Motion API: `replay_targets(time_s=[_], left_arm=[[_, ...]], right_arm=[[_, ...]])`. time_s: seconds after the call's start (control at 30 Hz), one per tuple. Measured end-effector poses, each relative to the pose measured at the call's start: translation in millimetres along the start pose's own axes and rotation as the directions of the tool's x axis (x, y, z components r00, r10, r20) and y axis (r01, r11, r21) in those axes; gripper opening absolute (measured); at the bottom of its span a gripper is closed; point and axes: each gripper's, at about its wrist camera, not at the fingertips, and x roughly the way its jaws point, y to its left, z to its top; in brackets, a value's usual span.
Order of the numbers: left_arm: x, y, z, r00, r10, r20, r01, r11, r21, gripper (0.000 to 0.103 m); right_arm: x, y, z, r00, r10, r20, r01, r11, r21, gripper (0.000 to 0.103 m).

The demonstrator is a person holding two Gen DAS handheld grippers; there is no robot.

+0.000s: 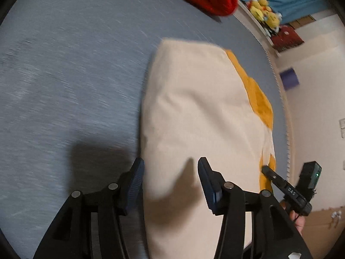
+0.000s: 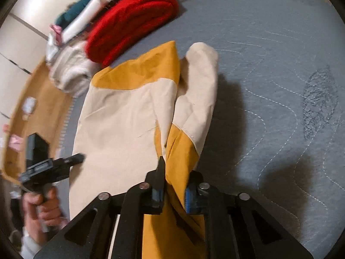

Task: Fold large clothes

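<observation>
The right gripper (image 2: pixel 173 183) jaws pinch the jacket (image 2: pixel 120 127) sleeve to fold it, while the left gripper (image 1: pixel 171 179) jaws stand spread.

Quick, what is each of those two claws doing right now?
Left gripper: open, jaws apart over the jacket, gripping nothing.
Right gripper: closed on the jacket's sleeve.
</observation>
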Motion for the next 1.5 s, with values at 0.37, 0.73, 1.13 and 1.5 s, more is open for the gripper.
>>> replay_targets(time_s=[0.37, 0.73, 1.13, 1.5], left_arm=[[26.2, -47.7, -80.1, 0.966, 0.167, -0.199, -0.070, 0.905, 0.420, 0.061], [32.2, -49.5, -152.1, 0.930, 0.324, -0.172, -0.172, 0.799, 0.577, 0.077], [-113.7, -143.9, -239.5, 0.923, 0.223, 0.314, -0.351, 0.824, 0.445, 0.092], [-112.1, -143.0, -311.6, 0.892, 0.213, 0.399, -0.326, 0.914, 0.240, 0.102]], right_arm=[[-31.8, 6.8, -24.0, 0.992, -0.095, -0.077, 0.089, 0.992, -0.088, 0.040], [-33.2, 25.7, -93.9, 0.941, -0.297, -0.161, 0.218, 0.898, -0.383, 0.046], [-174.9, 104.6, -158.6, 0.841, -0.431, 0.326, 0.517, 0.818, -0.252, 0.058], [-233.8, 164.6, -288.9, 0.792, -0.385, 0.474, 0.529, 0.820, -0.217, 0.102]])
